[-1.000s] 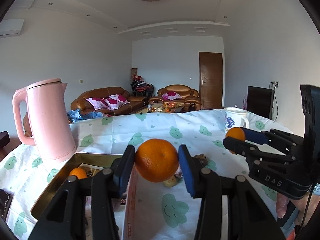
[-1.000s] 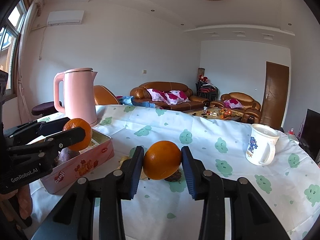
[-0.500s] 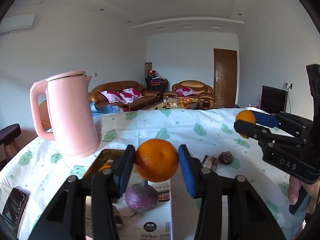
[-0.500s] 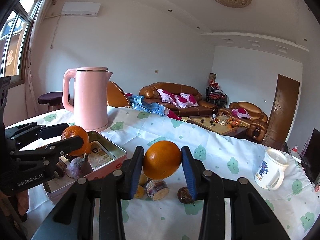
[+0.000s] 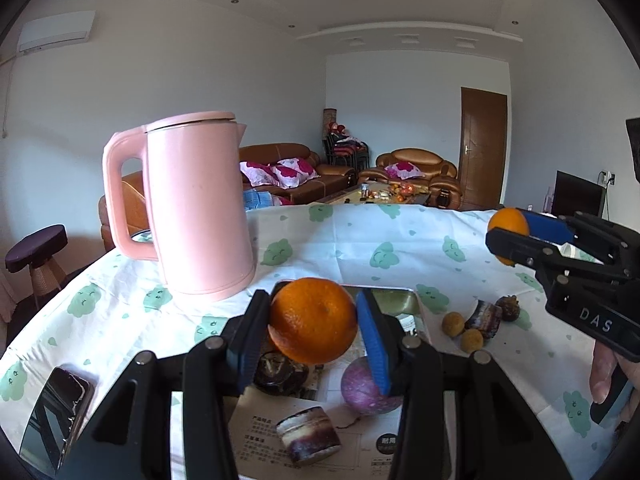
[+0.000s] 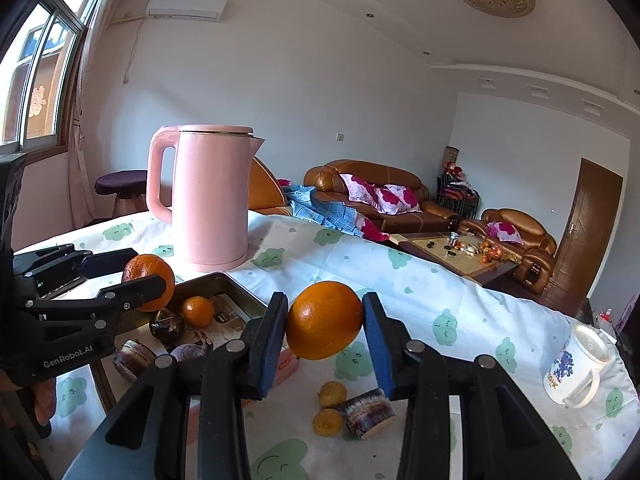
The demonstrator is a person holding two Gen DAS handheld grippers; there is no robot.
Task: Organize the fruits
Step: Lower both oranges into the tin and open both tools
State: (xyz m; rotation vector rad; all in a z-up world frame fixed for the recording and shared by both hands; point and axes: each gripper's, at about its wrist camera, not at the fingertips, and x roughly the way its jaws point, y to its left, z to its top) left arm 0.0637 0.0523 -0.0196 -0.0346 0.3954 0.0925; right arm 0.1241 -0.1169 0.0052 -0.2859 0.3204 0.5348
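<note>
- Two oranges are in hand, one per gripper, both clear of the table.
- left gripper [image 5: 314, 322]: jaws closed onto a mandarin orange [image 5: 313, 320], blue pads on its sides. It hangs over the near end of the metal tray [image 5: 396, 296], probably lined up for a drop.
- Under it in the tray: a purple round fruit [image 5: 366, 390], a dark round fruit [image 5: 280, 372] and a cut sugarcane piece [image 5: 308, 434], all on a printed paper liner. The tray looks like the collection spot.
- right gripper [image 6: 324, 322]: jaws closed onto a smooth orange [image 6: 323, 320], held above the tablecloth just right of the tray, likely waiting its turn so the two grippers don't clash.
- Right view also shows a small orange [image 6: 198, 311] in the tray, beyond the dark fruit.
- Loose, right of the tray on the cloud-print tablecloth [image 6: 440, 292]: two small yellow fruits [image 6: 328, 422], a sugarcane stub [image 6: 370, 412], and in the left view one dark fruit [image 5: 508, 308].
- pink kettle [image 5: 196, 204] stands just behind the tray's far left corner; it limits approach from that side.
- A phone [image 5: 56, 412] lies left of the tray, near the table edge.
- A mug [image 6: 576, 368] stands well right of the tray.
- Judgement: partway done; release left first, then right, then clear the loose fruit.
</note>
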